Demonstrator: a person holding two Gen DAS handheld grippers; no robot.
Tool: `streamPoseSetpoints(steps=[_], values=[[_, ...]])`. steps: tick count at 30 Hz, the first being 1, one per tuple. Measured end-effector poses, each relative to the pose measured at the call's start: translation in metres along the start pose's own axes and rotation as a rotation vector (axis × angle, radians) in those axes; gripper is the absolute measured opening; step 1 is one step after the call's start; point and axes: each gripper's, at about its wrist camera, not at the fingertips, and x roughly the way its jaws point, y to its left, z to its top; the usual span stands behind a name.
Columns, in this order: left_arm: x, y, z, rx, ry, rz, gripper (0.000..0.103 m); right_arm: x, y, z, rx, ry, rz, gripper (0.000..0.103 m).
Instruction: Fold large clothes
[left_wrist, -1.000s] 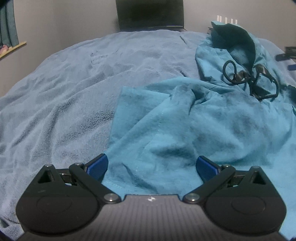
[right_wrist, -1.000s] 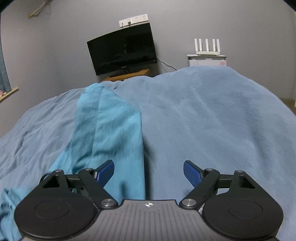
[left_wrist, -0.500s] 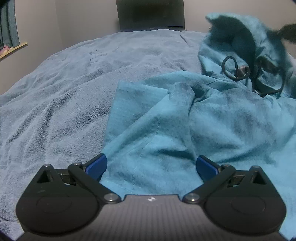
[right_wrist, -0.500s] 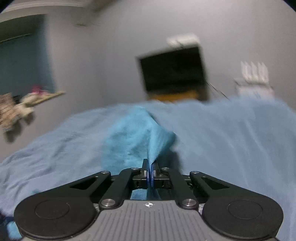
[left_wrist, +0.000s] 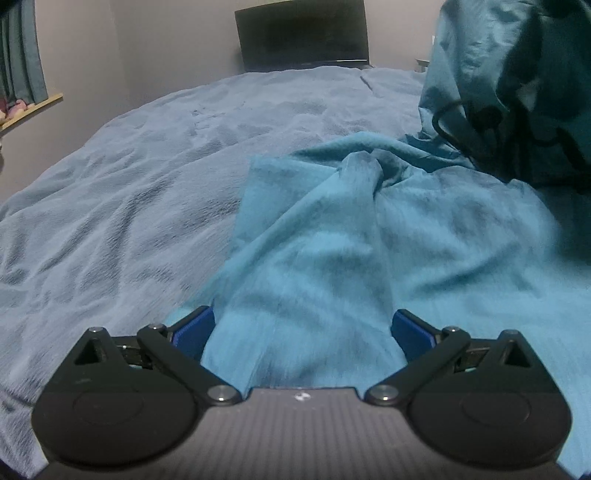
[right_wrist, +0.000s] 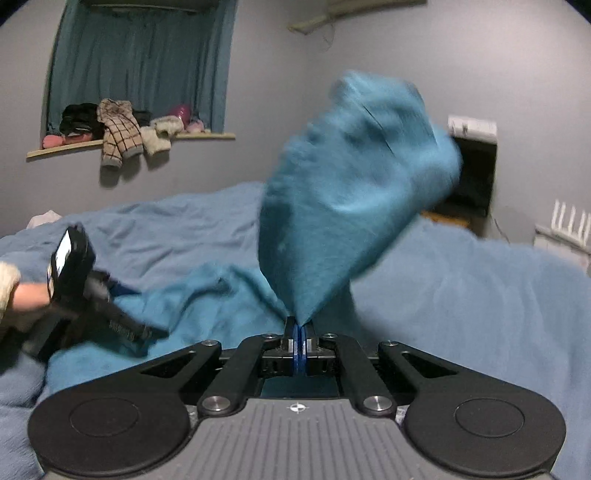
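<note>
Right gripper (right_wrist: 299, 334) has its blue pads pinched tight together on a corner of the teal garment (right_wrist: 354, 192), and that cloth is up in the air, billowing above the jaws against the grey wall (blurred at the edges, so the exact fold is hard to read). The rest of the garment trails down and lies crumpled across the blue blanket (right_wrist: 480, 295) on the bed. Over on the left gripper (left_wrist: 301, 330), jaws are spread wide, blue pads (left_wrist: 194, 328) well apart, with a ridge of the teal garment (left_wrist: 332, 258) running between them but not clamped. From the right wrist view that left gripper (right_wrist: 122, 325) shows low at the left, held in a hand (right_wrist: 26, 299), hovering just over the cloth. In the left wrist view the lifted part of the garment looms dark at the upper right, black cords (left_wrist: 454, 125) dangling against it. A dark screen (left_wrist: 301, 35) sits beyond the bed, and clothes (right_wrist: 118, 129) are piled on the window ledge (right_wrist: 129, 142).
</note>
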Motion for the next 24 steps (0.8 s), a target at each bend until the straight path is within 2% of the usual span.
streamPoseSetpoints(steps=[5,7,10,11,12,17,20,24], values=[[-0.025,0.007,-0.010,0.012,0.015,0.003,0.103,-0.011,0.023,-0.046,0.043,0.104,-0.072,0.004],[-0.034,0.008,-0.012,0.022,0.013,0.002,0.103,-0.018,0.027,-0.060,0.061,0.145,-0.103,0.007],[-0.050,0.015,-0.015,0.014,0.003,0.004,0.103,-0.031,0.030,-0.069,0.121,0.173,-0.137,0.026],[-0.054,0.018,-0.015,0.003,0.000,0.006,0.103,-0.038,0.034,-0.069,0.134,0.165,-0.156,0.037],[-0.059,0.023,-0.015,-0.013,-0.003,0.011,0.103,-0.046,0.036,-0.067,0.147,0.149,-0.174,0.044],[-0.075,0.052,-0.015,-0.125,-0.017,0.069,0.103,-0.073,0.045,-0.039,0.222,0.086,-0.227,0.045],[-0.087,0.063,-0.015,-0.186,-0.037,0.074,0.103,-0.067,0.059,-0.008,0.207,0.065,-0.233,0.048],[-0.114,0.069,-0.009,-0.250,-0.110,0.075,0.103,-0.047,0.087,0.018,0.238,0.061,-0.240,0.051]])
